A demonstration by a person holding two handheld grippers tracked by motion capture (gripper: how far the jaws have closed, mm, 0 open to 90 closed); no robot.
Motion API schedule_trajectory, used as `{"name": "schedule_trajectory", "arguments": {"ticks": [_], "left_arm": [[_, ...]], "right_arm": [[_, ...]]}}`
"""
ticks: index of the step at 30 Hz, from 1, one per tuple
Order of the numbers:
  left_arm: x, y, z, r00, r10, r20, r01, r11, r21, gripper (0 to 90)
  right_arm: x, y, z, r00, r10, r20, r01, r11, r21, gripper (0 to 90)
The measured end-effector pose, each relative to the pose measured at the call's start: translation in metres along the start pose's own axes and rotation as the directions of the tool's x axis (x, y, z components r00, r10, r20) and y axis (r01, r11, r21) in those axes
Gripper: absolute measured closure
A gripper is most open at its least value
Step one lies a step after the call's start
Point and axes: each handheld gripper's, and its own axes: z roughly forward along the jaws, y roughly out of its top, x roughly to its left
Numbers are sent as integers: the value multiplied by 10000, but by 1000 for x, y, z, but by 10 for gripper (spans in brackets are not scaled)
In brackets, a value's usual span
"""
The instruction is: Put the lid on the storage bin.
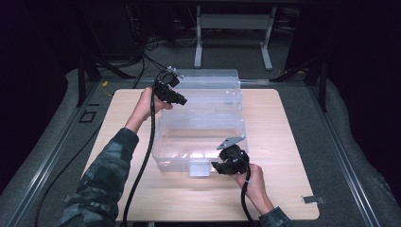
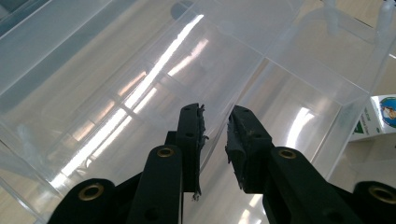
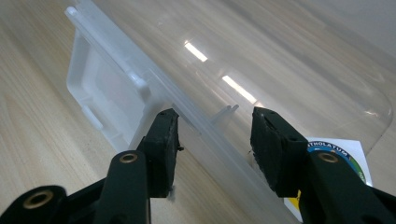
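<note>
A: Is any text readable?

B: Yes. In the right gripper view a round sticker (image 3: 343,161) sits at about four o'clock, seen through the clear plastic box (image 3: 280,56). On its rim the letters "NTROLATUM" can be read; the start of the word is hidden.

A: And in the left gripper view?

B: A white label (image 2: 379,116) at three o'clock carries a small picture, but its print is too small to read.

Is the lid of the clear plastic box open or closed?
Open. In the high view the lid stands raised behind the box, and the left gripper grips its edge.
</note>
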Motion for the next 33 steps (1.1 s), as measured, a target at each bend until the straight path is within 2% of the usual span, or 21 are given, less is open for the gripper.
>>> {"name": "schedule_trajectory", "arguments": {"ticks": [1,3,4,6,7,16,17,18,20,21,26,30,33], "left_arm": [[-1,0,-1,10000,-21,22,21,10000,-1,741],[-3,-1,-3,10000,57,-8,-57,10000,-15,742],[-5,-2,-4,10000,73,-25,-73,10000,-44,742],[-8,-3,-6,9998,139,-116,-141,9998,-129,743],[-9,-5,-8,9997,186,-143,-188,9997,-159,743],[-24,-15,-22,9985,530,-152,-537,9974,-481,751],[-26,-16,-24,9982,577,-179,-585,9970,-503,751],[-28,-18,-25,9980,609,-172,-618,9965,-557,753],[-31,-21,-28,9978,647,-140,-654,9957,-654,755],[-33,-23,-30,9972,726,-178,-737,9950,-669,755],[-41,-33,-36,9976,689,-81,-694,9917,-1082,756],[-48,-39,-39,9966,799,-201,-818,9893,-1208,757],[-55,-42,-41,9940,985,-476,-1034,9881,-1142,756]], "right_arm": [[1,-1,1,10000,16,52,-15,9998,-177,521],[0,0,0,10000,15,-44,-15,10000,-22,521],[0,0,1,10000,36,17,-36,9998,-172,520],[0,0,0,10000,21,-57,-21,10000,-22,520],[0,0,2,10000,45,-21,-45,9999,-164,519],[0,0,2,10000,40,-49,-41,9999,-128,515],[1,0,1,9998,3,191,-4,10000,29,514],[1,0,1,9998,-1,192,0,10000,36,513],[1,0,2,10000,21,-86,-23,9999,-132,513],[1,0,2,10000,8,-58,-9,9999,-117,512],[1,0,2,10000,4,8,-4,10000,-82,511],[1,0,2,10000,-10,19,10,10000,-78,511],[1,0,2,10000,-21,39,21,10000,-57,511]]}}
